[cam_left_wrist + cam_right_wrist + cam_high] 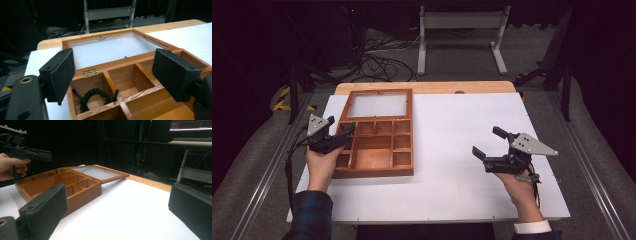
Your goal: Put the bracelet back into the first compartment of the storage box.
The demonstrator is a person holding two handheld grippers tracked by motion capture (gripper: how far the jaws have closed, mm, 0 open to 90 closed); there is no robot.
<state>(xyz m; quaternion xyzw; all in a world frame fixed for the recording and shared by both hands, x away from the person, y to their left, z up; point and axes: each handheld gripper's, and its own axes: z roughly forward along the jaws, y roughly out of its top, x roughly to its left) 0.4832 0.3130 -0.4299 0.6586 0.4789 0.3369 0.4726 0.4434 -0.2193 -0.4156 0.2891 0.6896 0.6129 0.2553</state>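
Observation:
An open wooden box (374,172) with several compartments lies on the left of the white tabletop. Its glass-paned lid (377,105) is folded back flat behind it. My left gripper (348,136) is open at the box's left edge, its jaws over the left compartments. In the left gripper view the open gripper (117,72) frames the box (140,96), the lid (112,48) and a black braided bracelet (92,96) in a rear corner compartment. My right gripper (486,141) is open and holds nothing above bare table at the right. From there the box (82,195) lies ahead to the left.
The white tabletop (452,150) has a wooden strip (427,87) along its far edge. Beyond it on the floor are a grey metal stand (459,30) and loose cables (382,60). Metal rails run along both sides of the table.

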